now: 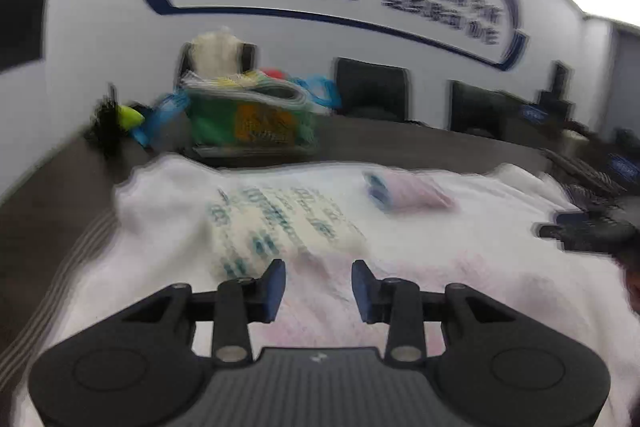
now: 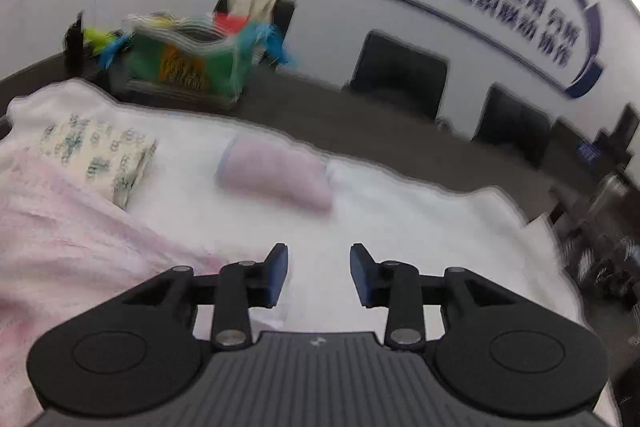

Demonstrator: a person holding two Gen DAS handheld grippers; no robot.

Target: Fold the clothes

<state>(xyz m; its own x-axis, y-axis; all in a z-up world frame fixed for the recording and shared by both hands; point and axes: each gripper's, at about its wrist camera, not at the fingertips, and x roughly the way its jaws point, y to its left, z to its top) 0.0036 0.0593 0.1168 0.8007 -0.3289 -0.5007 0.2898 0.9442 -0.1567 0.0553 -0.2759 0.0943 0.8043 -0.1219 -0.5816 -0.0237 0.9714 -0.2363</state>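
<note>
A pale pink garment (image 2: 68, 239) lies spread on a white cloth (image 2: 400, 211) that covers the dark table; it also shows in the left wrist view (image 1: 460, 287). A folded cream garment with green print (image 1: 272, 223) (image 2: 100, 155) and a folded pink garment (image 1: 408, 193) (image 2: 276, 173) lie further back on the cloth. My left gripper (image 1: 319, 287) is open and empty, just above the pink garment. My right gripper (image 2: 319, 277) is open and empty, at the pink garment's right edge. Both views are blurred by motion.
A green and orange bag with blue handles (image 1: 256, 115) (image 2: 188, 63) stands at the back of the dark table (image 1: 400, 143). Black chairs (image 2: 400, 75) line the white wall. My right gripper's body (image 1: 588, 227) shows at the right of the left wrist view.
</note>
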